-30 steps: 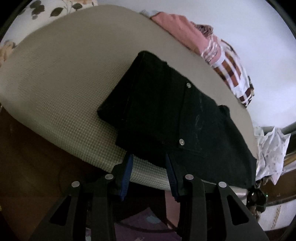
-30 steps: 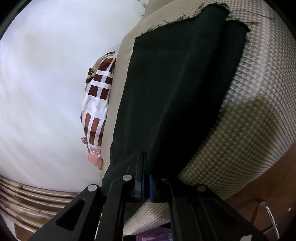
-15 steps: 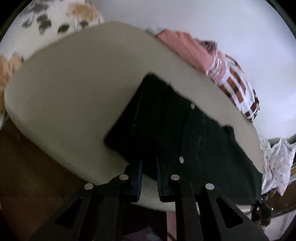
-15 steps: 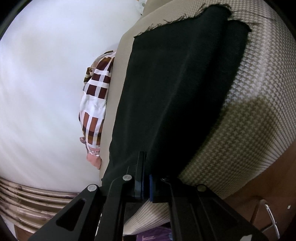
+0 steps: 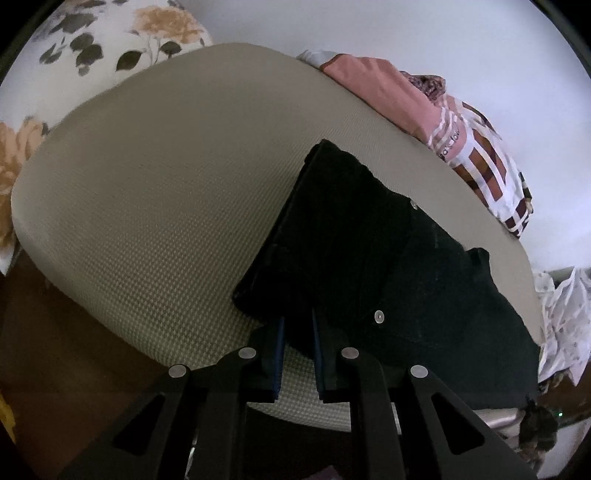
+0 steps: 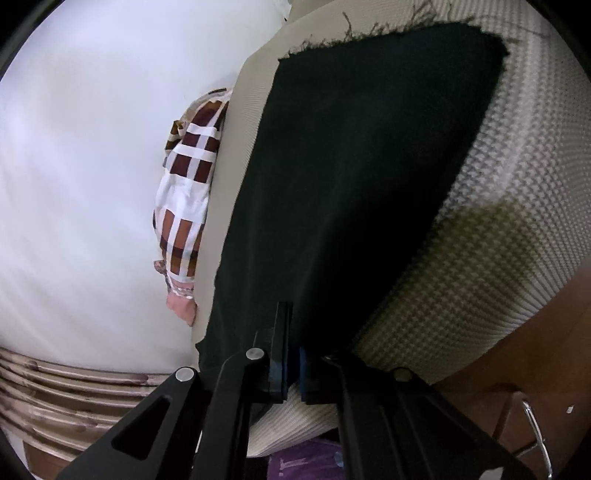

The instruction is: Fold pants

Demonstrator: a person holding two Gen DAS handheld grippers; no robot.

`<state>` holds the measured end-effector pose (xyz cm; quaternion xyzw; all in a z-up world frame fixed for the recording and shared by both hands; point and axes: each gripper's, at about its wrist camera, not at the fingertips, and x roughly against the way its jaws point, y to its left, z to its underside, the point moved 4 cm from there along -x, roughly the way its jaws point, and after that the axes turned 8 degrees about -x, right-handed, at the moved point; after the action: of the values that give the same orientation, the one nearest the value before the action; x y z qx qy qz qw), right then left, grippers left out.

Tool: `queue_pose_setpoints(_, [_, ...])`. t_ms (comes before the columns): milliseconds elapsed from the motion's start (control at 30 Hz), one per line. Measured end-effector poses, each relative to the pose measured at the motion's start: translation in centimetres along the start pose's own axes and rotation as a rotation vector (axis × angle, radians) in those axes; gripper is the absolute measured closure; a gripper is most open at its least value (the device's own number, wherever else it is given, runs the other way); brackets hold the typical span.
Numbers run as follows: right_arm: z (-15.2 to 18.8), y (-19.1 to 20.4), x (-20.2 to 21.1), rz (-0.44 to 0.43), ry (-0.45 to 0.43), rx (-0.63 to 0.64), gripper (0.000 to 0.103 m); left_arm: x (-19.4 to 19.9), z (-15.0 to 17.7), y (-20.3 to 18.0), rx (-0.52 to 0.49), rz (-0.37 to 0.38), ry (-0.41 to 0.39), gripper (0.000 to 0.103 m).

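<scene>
Step in hand, by estimate: gripping the near edge of the black pants (image 5: pixel 373 258) at two places ahead of the next fold. Pants already doubled, lying flat on the beige woven cushion (image 5: pixel 155 206), near its front edge.

Left claw (image 5: pixel 297 332): narrowly open, near hem corner of the pants between the blue pads (image 5: pixel 277 354); firm clamping not confirmed. Right claw (image 6: pixel 293 354): closed to a thin slit on the near edge of the pants (image 6: pixel 351 184); cloth pinched between the pads.

Next move, by estimate: close the left claw fully, lift both grips level, carry the near edge across to the frayed far end (image 6: pixel 369 33), lay down without slack. Uneven lift likely to skew the fold; metal rivets (image 5: pixel 379 316) mark thicker seams, stiffer to bend.

Surroundings: pink garment (image 5: pixel 376 92) and plaid garment (image 5: pixel 487 173) at the far edge of the cushion, beside the pants but apart from them; floral fabric (image 5: pixel 110 40) beyond the cushion. No obstruction on the cushion along the fold path.
</scene>
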<state>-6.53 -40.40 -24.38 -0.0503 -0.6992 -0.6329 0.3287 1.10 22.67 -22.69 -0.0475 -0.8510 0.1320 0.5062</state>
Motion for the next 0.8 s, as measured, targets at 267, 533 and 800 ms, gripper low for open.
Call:
queue_pose_setpoints(267, [-0.7,-1.4,1.3,-0.048,-0.032,-0.043,0.100,-0.1,0.5,0.4,0.008,0.004,0.005,0.088])
queue_pose_setpoints(533, [-3.9,-3.8,4.4,-0.158,-0.146,-0.165,0.094,-0.1,0.5,0.6,0.007,0.002,0.007,0.088])
queue_pose_setpoints(800, [-5.4,-3.3,6.5,-0.070,-0.251,-0.060,0.099,-0.1,0.7,0.3,-0.003,0.001,0.008,0.086])
